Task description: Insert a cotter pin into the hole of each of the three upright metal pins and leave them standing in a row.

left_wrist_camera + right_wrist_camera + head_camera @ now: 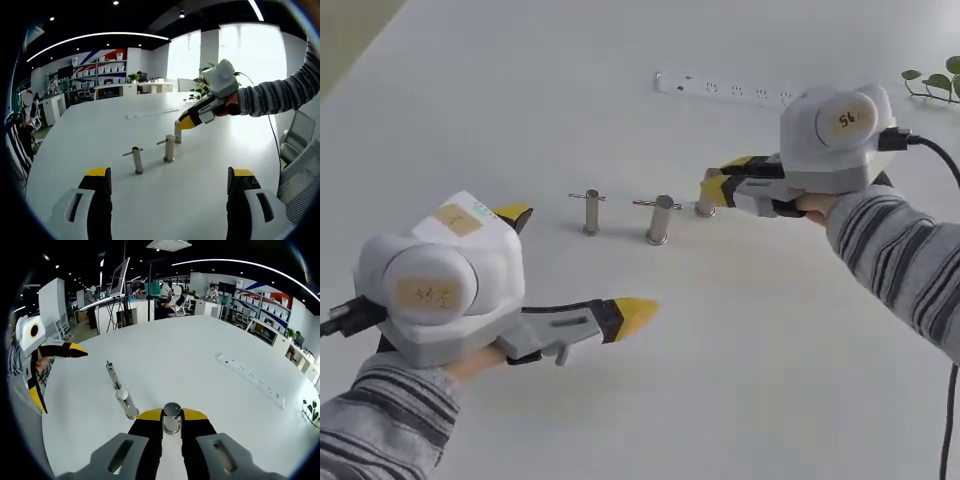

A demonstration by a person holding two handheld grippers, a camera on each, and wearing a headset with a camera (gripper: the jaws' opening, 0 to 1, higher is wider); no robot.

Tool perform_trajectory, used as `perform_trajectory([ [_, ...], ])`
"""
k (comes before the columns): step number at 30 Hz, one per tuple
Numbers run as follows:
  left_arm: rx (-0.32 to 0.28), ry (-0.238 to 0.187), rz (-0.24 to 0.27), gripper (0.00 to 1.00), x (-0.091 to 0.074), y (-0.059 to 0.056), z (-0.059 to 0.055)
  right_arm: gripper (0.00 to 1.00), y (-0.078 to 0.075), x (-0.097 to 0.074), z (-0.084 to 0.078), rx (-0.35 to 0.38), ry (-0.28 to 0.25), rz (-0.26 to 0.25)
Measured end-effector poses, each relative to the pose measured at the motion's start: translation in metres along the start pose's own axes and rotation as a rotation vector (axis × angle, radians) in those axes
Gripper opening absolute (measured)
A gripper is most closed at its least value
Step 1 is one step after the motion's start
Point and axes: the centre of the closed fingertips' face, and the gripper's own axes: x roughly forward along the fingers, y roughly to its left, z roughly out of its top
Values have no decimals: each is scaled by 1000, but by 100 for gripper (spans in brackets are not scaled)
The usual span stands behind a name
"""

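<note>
Steel third pin [172,410] stands upright, pinched between the right gripper [172,416]'s yellow jaws, so that hand's nearer; left gripper [170,174] hangs well back, jaws spread wide, empty.

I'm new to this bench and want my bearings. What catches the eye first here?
Three short metal pins stand in a row on the white table. The left pin and the middle pin each carry a thin cotter pin crosswise near the top. The right tool is closed on the third pin at the row's right end, while the left tool hangs open and empty nearer the person.
</note>
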Motion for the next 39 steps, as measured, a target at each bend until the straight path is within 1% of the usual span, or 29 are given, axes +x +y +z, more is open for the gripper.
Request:
perform_trajectory([
  [2,1,1,0,95,-1,-1,0,7,3,-6,-6,-1,12,1],
  [3,1,1,-1,95,-1,-1,0,7,1,-8,-7,-1,14,1],
  [5,1,-3,-3,95,-1,-2,1,7,5,-13,-10,4,15,2],
  [8,2,-5,-3,95,-3,-3,2,7,14,-18,-12,7,14,6],
  [12,3,-10,-1,95,-7,-4,4,7,29,-23,-12,-6,9,17],
  [14,2,-9,-1,94,-8,-4,3,7,32,-23,-12,-6,7,23],
  [17,1,-14,0,94,-12,-6,4,7,47,-26,-11,-6,-1,38],
  [22,4,-14,3,94,-16,-7,4,7,64,-27,-11,-7,-7,62],
  [25,-7,-17,3,94,-19,-7,4,7,69,-23,-15,2,-7,75],
  [27,-21,-20,6,93,-20,-7,5,7,75,-22,-17,-7,-1,82],
  [30,-16,-17,15,93,-22,-6,4,7,86,-22,-18,-25,4,94],
  [33,-17,-19,19,93,-24,-5,4,7,91,-22,-19,-21,-1,102],
  [37,-21,-18,25,93,-24,-5,4,7,94,-21,-18,-22,-4,108],
  [39,-19,-17,27,93,-25,-5,3,7,96,-20,-18,-39,-3,105],
])
